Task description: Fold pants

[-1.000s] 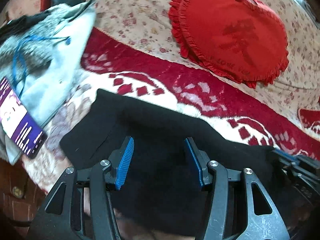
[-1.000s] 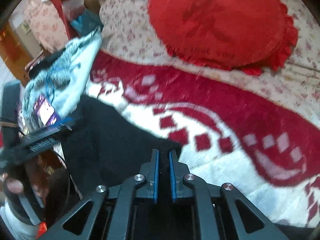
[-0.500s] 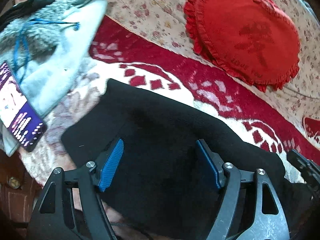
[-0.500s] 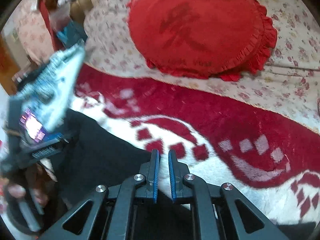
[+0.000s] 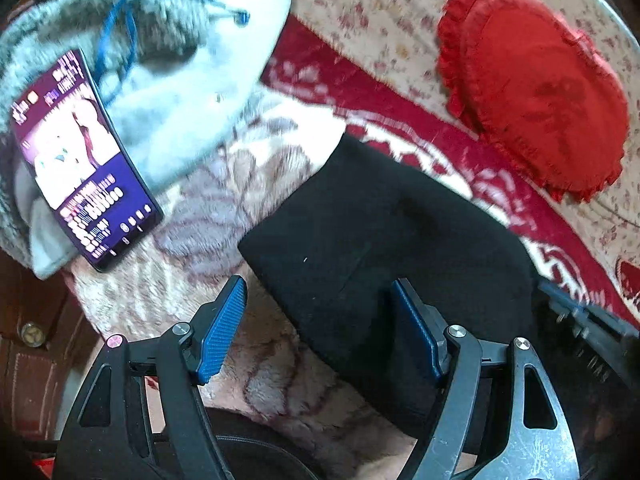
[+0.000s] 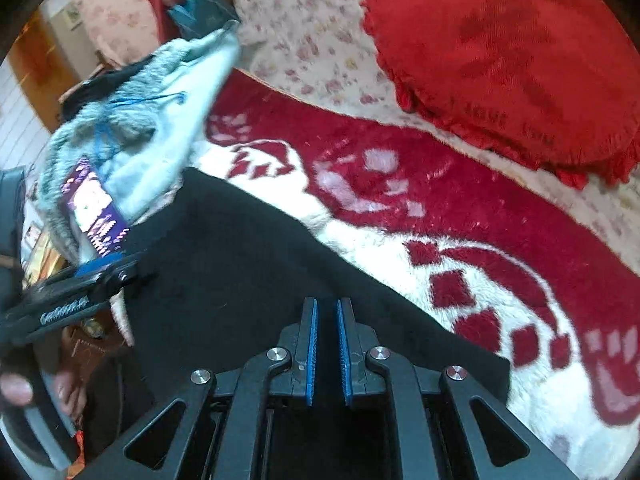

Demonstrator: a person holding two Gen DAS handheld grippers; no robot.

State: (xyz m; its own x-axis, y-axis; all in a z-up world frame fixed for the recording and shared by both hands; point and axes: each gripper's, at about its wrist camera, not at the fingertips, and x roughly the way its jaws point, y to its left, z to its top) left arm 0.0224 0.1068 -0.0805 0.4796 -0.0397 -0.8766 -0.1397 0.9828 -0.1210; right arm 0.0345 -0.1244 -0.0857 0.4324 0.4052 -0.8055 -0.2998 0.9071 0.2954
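We cannot tell whether the right gripper point(image 6: 325, 322) pinches any cloth: its blue pads stand nearly together over the black pants point(image 6: 240, 264), whose near part is hidden beneath the gripper body. In the left wrist view the pants' point(image 5: 384, 248) near right portion disappears behind the left gripper point(image 5: 320, 320). The phone's point(image 5: 80, 160) screen text is too small for us to read. The grey fleece garment point(image 5: 168, 60) is smeared by blur and cut off at the far left edge. The red heart cushion point(image 6: 504, 60) runs past the far right edge.
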